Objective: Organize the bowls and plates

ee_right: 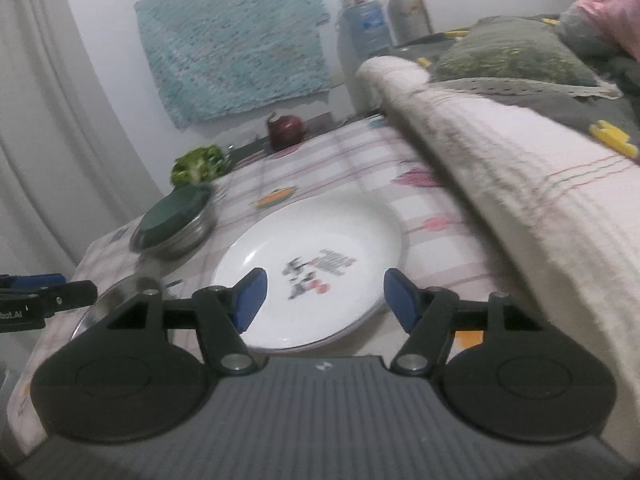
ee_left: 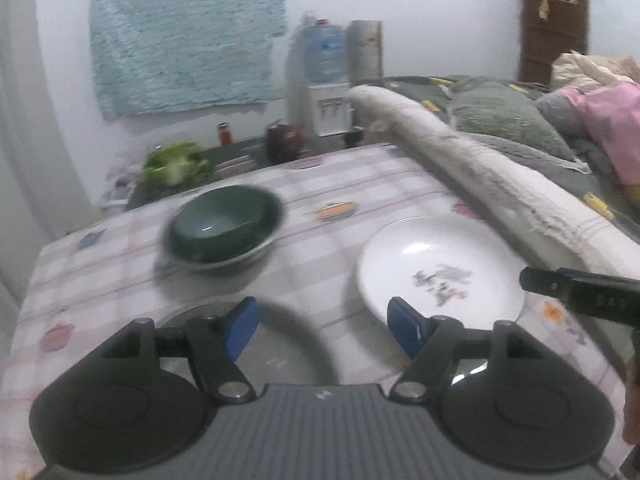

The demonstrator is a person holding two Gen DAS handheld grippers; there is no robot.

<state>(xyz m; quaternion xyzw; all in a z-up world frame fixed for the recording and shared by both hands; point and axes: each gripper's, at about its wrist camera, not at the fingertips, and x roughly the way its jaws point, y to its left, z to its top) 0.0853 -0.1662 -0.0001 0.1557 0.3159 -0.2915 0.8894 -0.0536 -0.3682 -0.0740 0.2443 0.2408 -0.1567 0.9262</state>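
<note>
A: Left gripper [ee_left: 322, 328]: blue pads well apart, nothing btwn them. It sits over a steel plate [ee_left: 280, 344], mostly hidden by the gripper body. No contact that I can see.

B: And the right gripper [ee_right: 322, 300]?

A: Same: jaws spread wide, empty. Its pads frame the near part of the white plate [ee_right: 312, 264] w/o touching it, as far as I can tell.

B: Where's the crockery?

A: All on the checked tablecloth [ee_left: 120, 280]. White plate w/ a flower print is right of centre, just beside the rolled-up cloth [ee_left: 480, 184] along the table's right edge. Dark green bowl [ee_left: 226, 226] sits inside a steel bowl [ee_right: 180, 236], upright, left of the white plate & apart from it. Steel plate is nearest the cameras, on the left.

B: Any text?

A: Only on the left gripper's side, seen from the right wrist view: white letters ending "bot.AI", cut off by the frame. Some marks on the right gripper's side in the left view, too blurred to read.

B: Background?

A: Broccoli [ee_right: 198, 168] & a red onion [ee_right: 286, 130] at the far end, a water dispenser w/ blue bottle [ee_left: 326, 80] behind; its label can't be read. Teal mat [ee_left: 184, 36] on the wall.
</note>
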